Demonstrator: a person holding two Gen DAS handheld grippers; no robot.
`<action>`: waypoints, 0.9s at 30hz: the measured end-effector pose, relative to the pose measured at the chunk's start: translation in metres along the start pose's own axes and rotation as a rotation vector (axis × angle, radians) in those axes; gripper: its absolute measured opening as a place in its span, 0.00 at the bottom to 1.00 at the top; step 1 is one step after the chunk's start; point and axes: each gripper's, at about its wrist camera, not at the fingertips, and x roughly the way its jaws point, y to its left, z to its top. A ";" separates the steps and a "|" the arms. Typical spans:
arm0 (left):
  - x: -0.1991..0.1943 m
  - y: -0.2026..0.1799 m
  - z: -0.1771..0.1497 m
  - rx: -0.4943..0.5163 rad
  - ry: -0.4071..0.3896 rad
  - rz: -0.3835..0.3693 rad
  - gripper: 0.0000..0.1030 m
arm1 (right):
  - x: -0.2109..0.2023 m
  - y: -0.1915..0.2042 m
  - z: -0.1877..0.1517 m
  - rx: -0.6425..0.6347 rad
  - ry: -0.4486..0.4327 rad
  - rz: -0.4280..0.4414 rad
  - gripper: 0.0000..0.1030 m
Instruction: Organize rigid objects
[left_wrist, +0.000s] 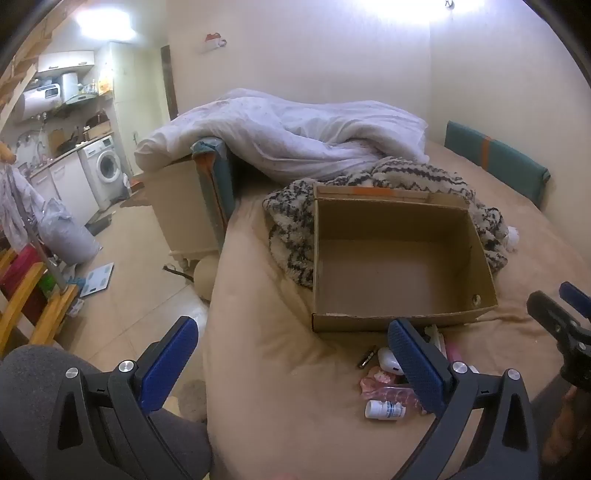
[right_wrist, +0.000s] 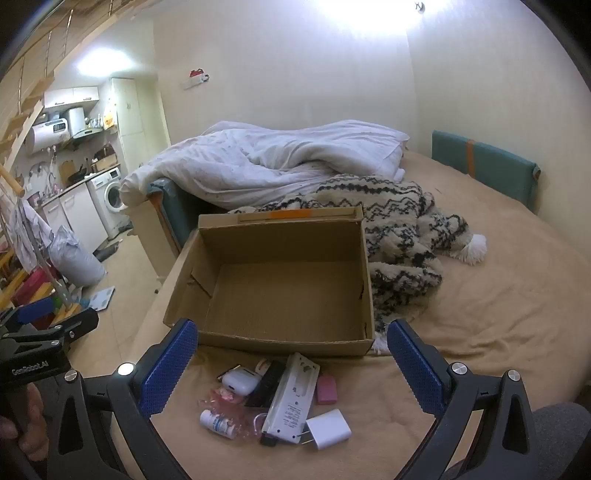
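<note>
**Both grippers spread wide above a small heap in front of an open box**

Nearest the right wrist camera, the right gripper stands with its blue-padded fingers far apart and nothing between them. Framed in that gap, on the tan bedspread, lies a loose heap of small things: a white wall plug at about 5 o'clock of the heap, its prongs pointing left; a long white charger block lying tilted through the middle, over a flat black item; a pink eraser-like block just beside the charger at 3 o'clock; a white earbud case at 10 o'clock; and a small white bottle lying on its side at 8 o'clock against crinkled pinkish plastic wrap.

At 12 o'clock of the heap, just beyond it, sits the cardboard box, open on top and bare inside. A black-and-cream knitted throw lies against its right wall, with a rumpled white duvet behind.

The left gripper is likewise spread wide and holds nothing; it hangs over the bed's edge, with the heap at about 4 o'clock in its view, partly hidden behind its right finger. The bottle and box show there too.
</note>
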 end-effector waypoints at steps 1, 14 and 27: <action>0.000 0.000 0.000 0.000 0.011 0.000 1.00 | 0.000 0.000 0.000 0.002 -0.005 0.002 1.00; -0.002 0.009 -0.004 -0.017 0.005 0.012 1.00 | 0.002 0.006 -0.001 -0.014 0.002 0.003 1.00; 0.002 0.005 -0.001 -0.012 0.008 0.014 1.00 | 0.004 0.005 -0.002 -0.020 0.001 0.003 1.00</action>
